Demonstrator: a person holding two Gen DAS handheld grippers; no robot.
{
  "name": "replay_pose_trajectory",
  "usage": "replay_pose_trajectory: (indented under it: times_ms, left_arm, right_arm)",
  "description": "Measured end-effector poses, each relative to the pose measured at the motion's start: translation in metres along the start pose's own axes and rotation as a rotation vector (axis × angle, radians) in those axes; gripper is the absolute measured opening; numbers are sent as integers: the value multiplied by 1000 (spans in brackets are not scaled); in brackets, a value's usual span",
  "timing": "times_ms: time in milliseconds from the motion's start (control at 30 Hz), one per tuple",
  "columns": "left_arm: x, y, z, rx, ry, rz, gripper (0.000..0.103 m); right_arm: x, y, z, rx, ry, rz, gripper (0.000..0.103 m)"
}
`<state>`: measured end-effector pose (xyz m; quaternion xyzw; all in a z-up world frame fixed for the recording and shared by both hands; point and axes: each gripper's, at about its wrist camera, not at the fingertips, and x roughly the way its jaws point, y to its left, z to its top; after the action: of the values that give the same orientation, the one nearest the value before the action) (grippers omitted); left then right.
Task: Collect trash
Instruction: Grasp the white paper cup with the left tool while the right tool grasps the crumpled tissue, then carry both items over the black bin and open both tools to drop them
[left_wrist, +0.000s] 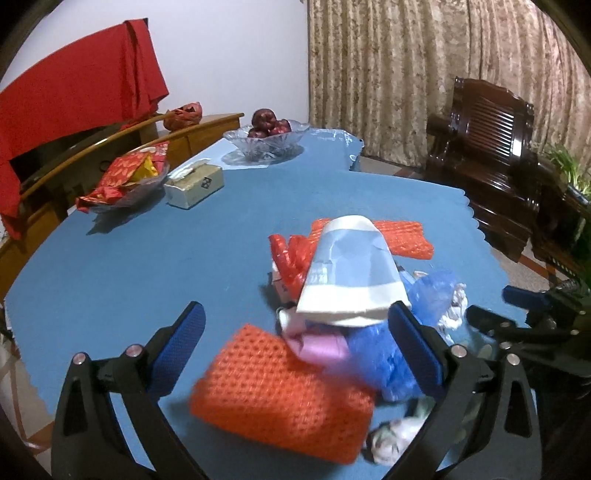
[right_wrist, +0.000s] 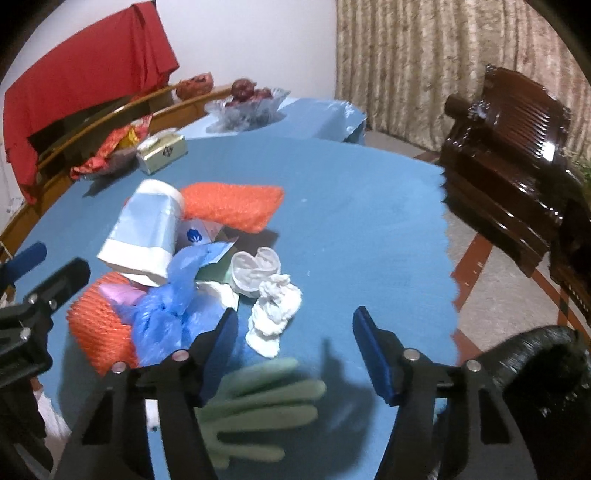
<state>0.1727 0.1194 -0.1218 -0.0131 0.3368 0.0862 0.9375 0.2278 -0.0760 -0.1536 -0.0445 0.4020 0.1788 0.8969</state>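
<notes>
A heap of trash lies on the blue table (left_wrist: 147, 258): a crushed blue-and-white paper cup (left_wrist: 351, 273), orange foam netting (left_wrist: 280, 398), a blue plastic bag (left_wrist: 373, 354), a pink scrap and red plastic. My left gripper (left_wrist: 295, 332) is open and empty, its jaws either side of the netting and bag. In the right wrist view the cup (right_wrist: 144, 232), netting (right_wrist: 99, 328), bag (right_wrist: 170, 314), a crumpled white tissue (right_wrist: 273, 314) and a green glove (right_wrist: 258, 402) show. My right gripper (right_wrist: 293, 336) is open and empty above the glove.
A tissue box (left_wrist: 194, 186), a dish of red packets (left_wrist: 125, 177) and a glass bowl of apples (left_wrist: 266, 136) stand at the table's far side. A dark wooden chair (left_wrist: 491, 162) stands right of the scalloped table edge. A black bin rim (right_wrist: 546, 369) is at lower right.
</notes>
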Motion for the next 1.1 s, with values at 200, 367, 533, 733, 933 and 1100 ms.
replay_pose_trajectory:
  times_ms: [200, 367, 533, 733, 933, 1100]
  left_arm:
    - [29, -3, 4, -20, 49, -67, 80]
    - [42, -9, 6, -24, 70, -114, 68]
    - [47, -10, 4, -51, 102, -148, 44]
    - [33, -11, 4, -41, 62, -126, 29]
    - [11, -11, 9, -44, 17, -126, 25]
    - [-12, -11, 15, -54, -25, -126, 25]
  right_arm:
    - [30, -2, 9, -4, 46, 17, 53]
    - [44, 3, 8, -26, 80, 52, 36]
    - [42, 5, 10, -36, 73, 81, 26]
    - [19, 4, 18, -31, 19, 70, 22]
    - [-9, 1, 24, -21, -44, 58, 22]
    - [-35, -7, 28, 11, -101, 84, 22]
